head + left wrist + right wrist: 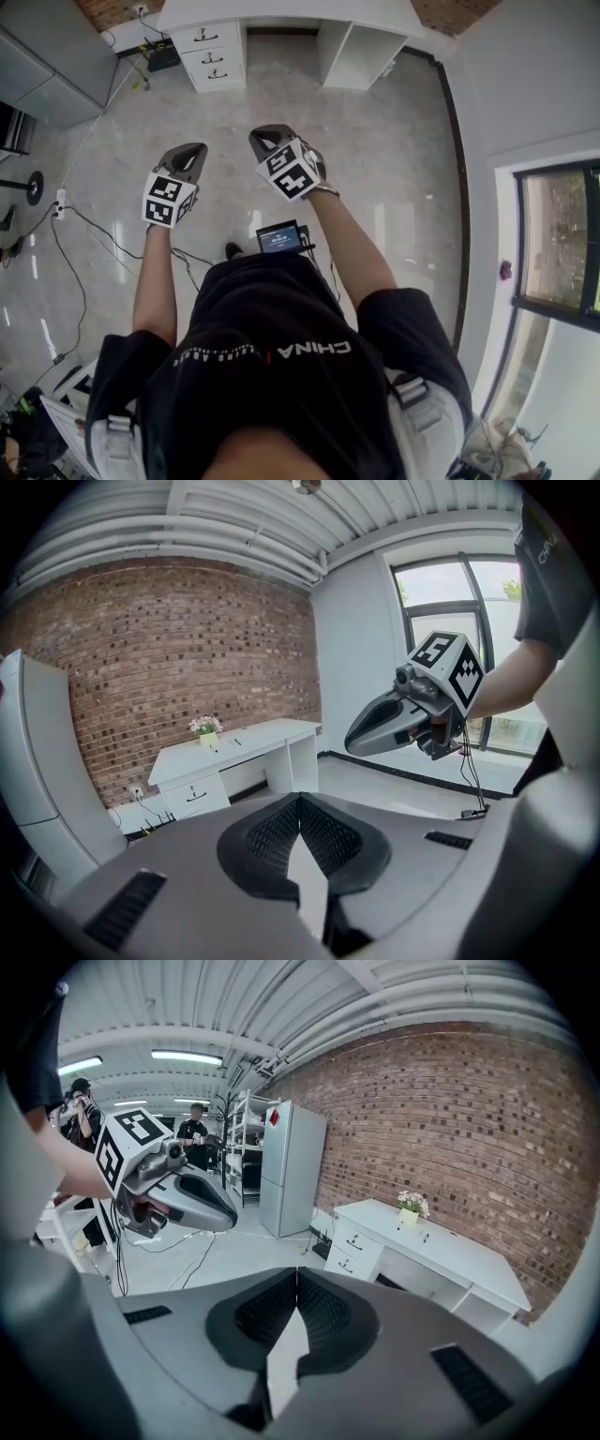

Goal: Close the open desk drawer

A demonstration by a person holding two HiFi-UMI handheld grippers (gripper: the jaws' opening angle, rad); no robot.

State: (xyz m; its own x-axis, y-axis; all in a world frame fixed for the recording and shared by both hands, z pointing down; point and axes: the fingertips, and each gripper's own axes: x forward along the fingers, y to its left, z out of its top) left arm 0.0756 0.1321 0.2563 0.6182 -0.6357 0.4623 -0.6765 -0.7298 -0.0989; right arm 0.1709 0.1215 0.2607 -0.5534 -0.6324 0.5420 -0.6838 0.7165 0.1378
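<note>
Left gripper jaws together, nothing between; white desk against brick wall ahead, right gripper upper right.

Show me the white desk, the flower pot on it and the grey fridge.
white desk [450,1249], right gripper view, on its top surface.
flower pot [409,1216], right gripper view, on the pot under the blooms.
grey fridge [305,1171], right gripper view, middle of its tall body.

I can read one word: "CHINA", in white capitals on the person's black short-sleeved shirt, upside down in my head view (the smaller line beside it is too fine). The small dark screen at the waist shows figures I cannot make out. A red diamond sticker sits on the tall grey refrigerator, its print too small to tell.
</note>
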